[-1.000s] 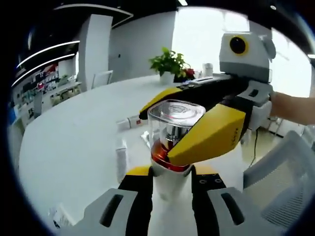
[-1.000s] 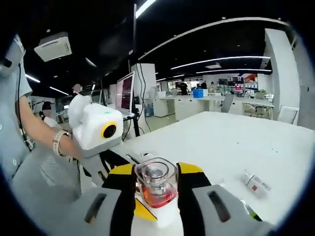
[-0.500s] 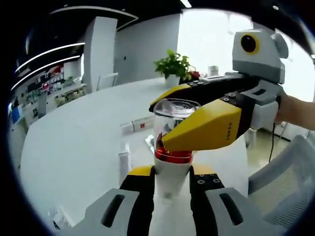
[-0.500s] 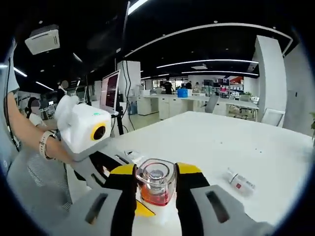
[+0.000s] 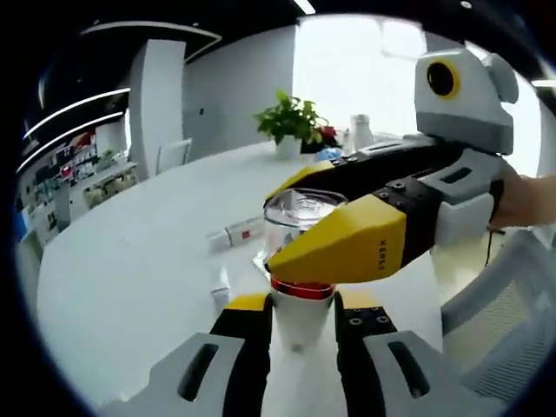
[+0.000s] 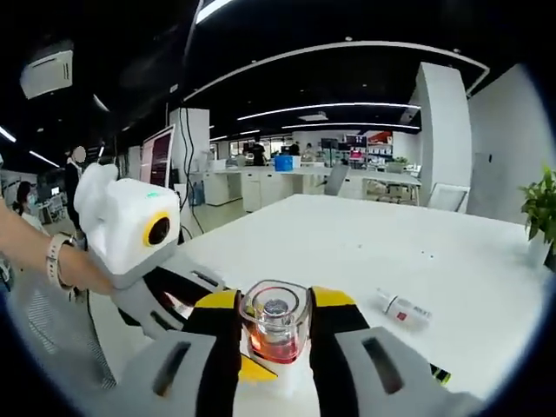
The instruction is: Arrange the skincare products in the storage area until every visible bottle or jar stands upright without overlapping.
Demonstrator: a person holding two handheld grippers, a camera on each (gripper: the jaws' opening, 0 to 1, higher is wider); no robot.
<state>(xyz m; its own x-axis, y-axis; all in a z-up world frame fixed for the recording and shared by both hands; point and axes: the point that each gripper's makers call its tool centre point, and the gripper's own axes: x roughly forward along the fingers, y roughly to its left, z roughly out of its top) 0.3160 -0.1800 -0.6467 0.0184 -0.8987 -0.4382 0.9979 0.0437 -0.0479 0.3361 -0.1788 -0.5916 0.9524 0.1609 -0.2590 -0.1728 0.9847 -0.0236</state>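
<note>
Both tongs pinching one bottle [image 5: 300, 291]: left tongs [image 5: 300, 326] on body, right tongs [image 6: 275, 334] on cap. Risks: cap twisting loose, bottle tipping onto worktop [image 6: 365, 248].

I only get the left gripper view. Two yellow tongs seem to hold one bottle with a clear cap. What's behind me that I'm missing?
Observer: In the right gripper view, a person's wrist with a watch holds the left tongs.
Operator: Anything else on the table?
Observer: A small white tube with a red label lies flat on the white table, right of the bottle.
Operator: And the room beyond?
Observer: A monitor stands past the table's far left edge.
</note>
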